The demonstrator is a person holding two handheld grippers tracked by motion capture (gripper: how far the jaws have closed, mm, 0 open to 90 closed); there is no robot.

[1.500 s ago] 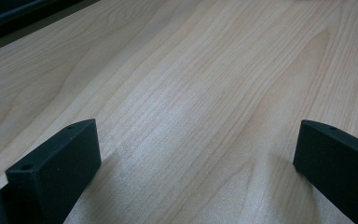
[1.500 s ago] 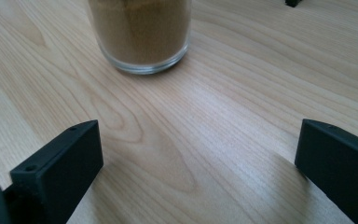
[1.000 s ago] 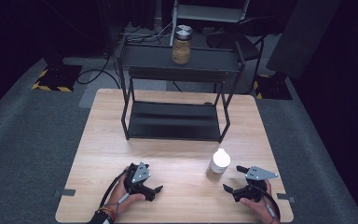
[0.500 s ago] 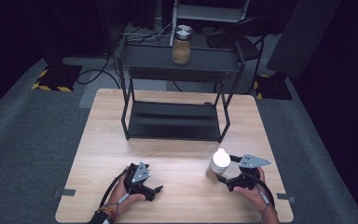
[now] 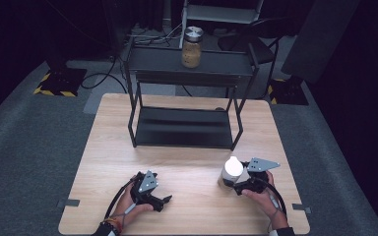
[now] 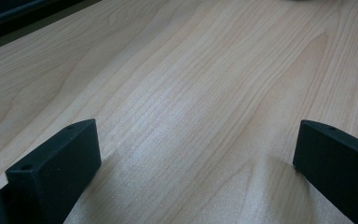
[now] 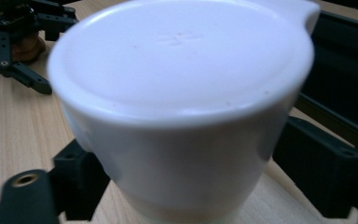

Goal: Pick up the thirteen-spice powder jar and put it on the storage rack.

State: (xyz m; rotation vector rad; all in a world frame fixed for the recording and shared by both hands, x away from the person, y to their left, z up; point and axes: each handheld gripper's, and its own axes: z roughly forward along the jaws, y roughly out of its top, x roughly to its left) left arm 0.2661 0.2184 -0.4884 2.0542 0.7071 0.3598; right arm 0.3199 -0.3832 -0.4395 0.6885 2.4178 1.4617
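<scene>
right hand-held gripper (image 5: pixel 237 183) moved in — jaws closing around white-lidded jar (image 5: pixel 232 172) (left unmoved)

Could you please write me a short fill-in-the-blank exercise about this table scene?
1. The white-lidded jar sits between the jaws of the ____ tool.
2. The silver-lidded glass jar stands on the black metal rack's ____ shelf.
3. The left tool's jaws are ____, over the light wooden table.

Missing words: right; top; open
</scene>
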